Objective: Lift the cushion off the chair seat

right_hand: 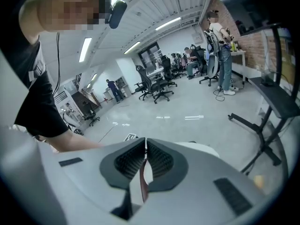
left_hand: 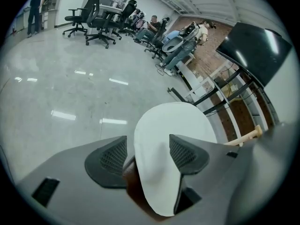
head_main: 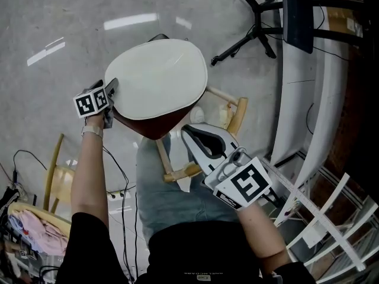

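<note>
The cushion (head_main: 157, 78) has a cream top and a red-brown underside, and is held up in the air over the wooden chair (head_main: 232, 110), tilted. My left gripper (head_main: 110, 97) is shut on its left rim; in the left gripper view the cushion (left_hand: 176, 130) runs out between the two pads of the left gripper (left_hand: 147, 156). My right gripper (head_main: 190, 132) is shut on the near right rim. In the right gripper view a thin red-brown edge of the cushion (right_hand: 143, 178) sits in the narrow slit of the right gripper (right_hand: 146, 159). The chair seat is mostly hidden by the cushion and the person's legs.
A black monitor stand (head_main: 251, 34) and a white desk (head_main: 305, 81) lie to the right, with a white rack (head_main: 331, 218) nearer me. A second wooden chair (head_main: 56, 179) and a pile of cloth (head_main: 29, 225) are at the left. Office chairs (left_hand: 93, 18) stand far off.
</note>
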`<state>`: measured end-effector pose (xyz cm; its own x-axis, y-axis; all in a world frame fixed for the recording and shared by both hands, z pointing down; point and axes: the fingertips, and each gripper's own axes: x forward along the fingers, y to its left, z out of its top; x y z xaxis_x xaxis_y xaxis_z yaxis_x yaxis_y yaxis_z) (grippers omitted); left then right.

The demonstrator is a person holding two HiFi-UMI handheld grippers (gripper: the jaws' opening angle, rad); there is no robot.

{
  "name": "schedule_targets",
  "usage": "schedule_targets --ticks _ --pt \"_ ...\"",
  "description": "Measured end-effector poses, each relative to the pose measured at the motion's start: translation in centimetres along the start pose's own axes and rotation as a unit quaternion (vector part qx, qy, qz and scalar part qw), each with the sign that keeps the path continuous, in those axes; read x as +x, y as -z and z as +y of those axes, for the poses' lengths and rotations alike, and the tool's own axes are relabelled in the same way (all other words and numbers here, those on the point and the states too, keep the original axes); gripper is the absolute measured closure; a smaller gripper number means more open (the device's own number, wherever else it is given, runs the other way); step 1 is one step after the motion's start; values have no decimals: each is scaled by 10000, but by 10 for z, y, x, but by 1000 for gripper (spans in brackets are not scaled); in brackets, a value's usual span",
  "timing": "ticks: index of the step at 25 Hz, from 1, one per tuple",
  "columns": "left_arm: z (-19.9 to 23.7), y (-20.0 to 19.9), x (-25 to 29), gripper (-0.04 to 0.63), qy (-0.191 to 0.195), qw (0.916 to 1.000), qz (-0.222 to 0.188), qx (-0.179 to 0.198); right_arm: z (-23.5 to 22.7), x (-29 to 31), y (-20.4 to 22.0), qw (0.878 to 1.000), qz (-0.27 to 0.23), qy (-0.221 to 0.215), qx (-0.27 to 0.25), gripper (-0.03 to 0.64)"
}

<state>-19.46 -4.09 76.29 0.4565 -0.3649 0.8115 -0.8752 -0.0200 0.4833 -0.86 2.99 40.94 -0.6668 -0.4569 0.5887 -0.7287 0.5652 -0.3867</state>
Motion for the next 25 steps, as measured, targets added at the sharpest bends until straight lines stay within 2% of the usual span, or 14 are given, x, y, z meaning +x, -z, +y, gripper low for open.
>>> schedule_targets --ticks 4,9,12,19,25 --pt "3 5 14 308 147 9996 245 -26 -2 1 -1 10000 -5 3 40 611" --pt "5 11 21 314 264 9985 349 -334 -6 0 -1 9999 -54 97 130 611" --pt "2 10 19 364 229 9990 330 -174 -7 0 -1 9998 -71 104 184 611" --pt "-13 8 13 479 291 9990 320 -118 -13 -5 -9 9995 -141 159 253 611" --pt "-27 2 0 520 202 9996 175 -41 -19 -14 -13 9995 -133 203 221 611"
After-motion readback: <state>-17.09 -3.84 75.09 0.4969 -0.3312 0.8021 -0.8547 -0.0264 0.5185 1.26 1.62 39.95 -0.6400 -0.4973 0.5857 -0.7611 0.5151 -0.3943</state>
